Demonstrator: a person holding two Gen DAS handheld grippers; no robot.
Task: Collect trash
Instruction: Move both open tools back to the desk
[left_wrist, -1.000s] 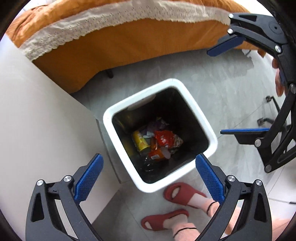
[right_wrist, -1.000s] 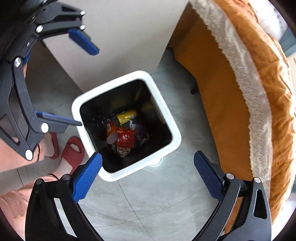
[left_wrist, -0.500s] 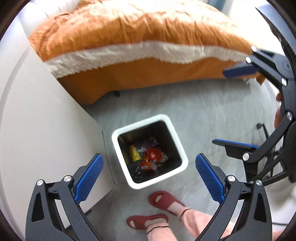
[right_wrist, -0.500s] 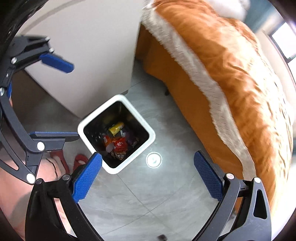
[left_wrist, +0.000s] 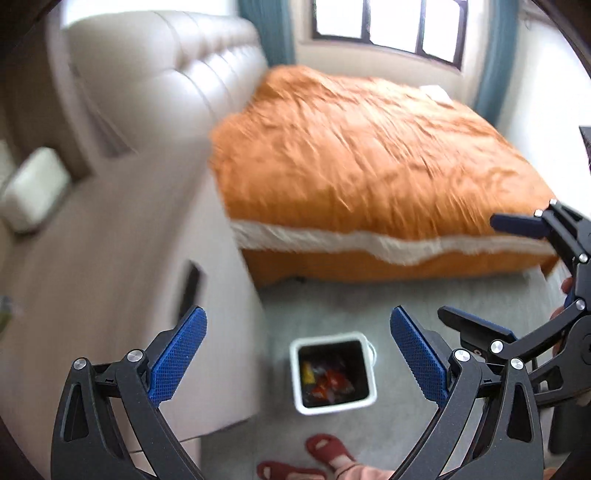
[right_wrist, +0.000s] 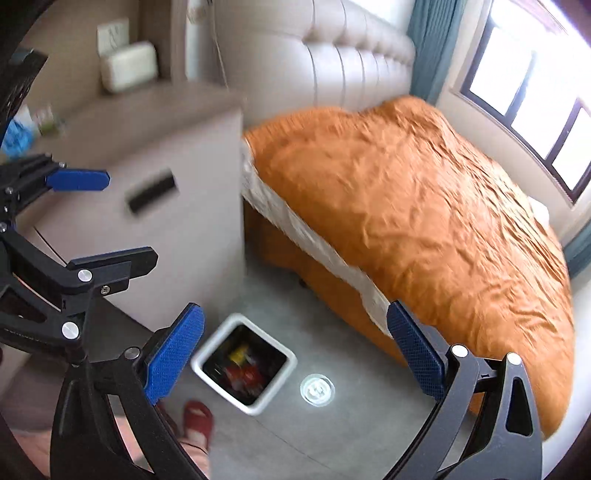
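Suddenly both grippers rose, shrinking the bin (left_wrist: 332, 373) toward the frame's lower centre. Left gripper (left_wrist: 298, 358) and right gripper (right_wrist: 295, 352) gaped wide, empty. Drop-off looked finished.

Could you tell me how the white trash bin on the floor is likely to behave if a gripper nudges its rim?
The trash bin looks tall, with only a few wrappers inside, so it is probably light and may slide or tip on the smooth floor.
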